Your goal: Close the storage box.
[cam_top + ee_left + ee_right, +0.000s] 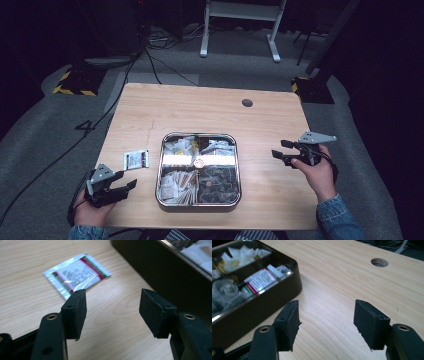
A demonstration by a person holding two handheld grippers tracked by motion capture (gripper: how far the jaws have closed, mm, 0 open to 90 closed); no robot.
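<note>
Sachet (136, 160) out on table, left of centre in high view, beside tray (200, 135); many packets left inside.
Left gripper (125, 187) spread, empty, aimed at sachet; right gripper (281, 149) spread, empty, right of tray.

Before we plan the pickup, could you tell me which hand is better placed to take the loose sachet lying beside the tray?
Left: its tongs stand open just short of the white red-and-green-edged sachet; the right tongs are across the metal tray.
</note>
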